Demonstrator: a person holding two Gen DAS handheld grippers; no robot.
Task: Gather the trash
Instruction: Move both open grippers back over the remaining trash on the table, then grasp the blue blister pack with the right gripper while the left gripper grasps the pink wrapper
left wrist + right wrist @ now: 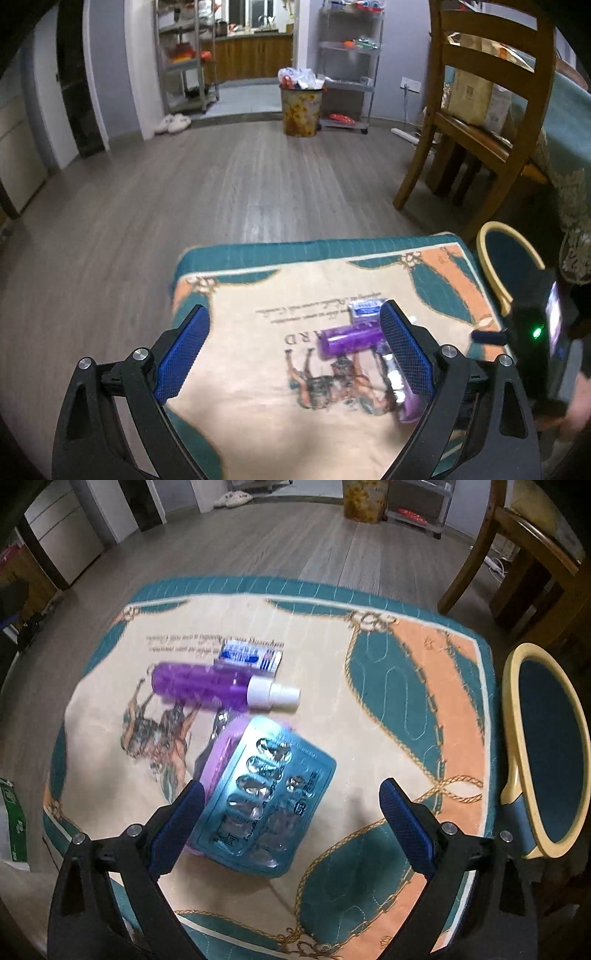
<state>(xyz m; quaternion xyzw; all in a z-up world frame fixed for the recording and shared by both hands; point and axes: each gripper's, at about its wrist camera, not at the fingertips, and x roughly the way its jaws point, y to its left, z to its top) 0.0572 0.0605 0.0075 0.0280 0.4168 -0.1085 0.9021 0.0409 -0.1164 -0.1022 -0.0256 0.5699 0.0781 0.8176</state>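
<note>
Both tools agape, empty. Right tool [291,812] over blister pack [266,801]: lower squarely, straddle edges. Left tool [295,354] near purple bottle [351,341]: shift right first.

Left gripper [293,347] & right gripper [291,821] look the same: matte black plastic frames w/ forked, Y-shaped arms and triangular cut-outs near the base. Each finger ends in a blue pad [184,354] w/ fine mesh-like texture. Round silver screw heads [141,353] sit at the pivots, two per side. In left wrist view, right unit's black body carries a lit green LED [536,333] & a small screen; a hand [580,402] shows, blurred.
</note>
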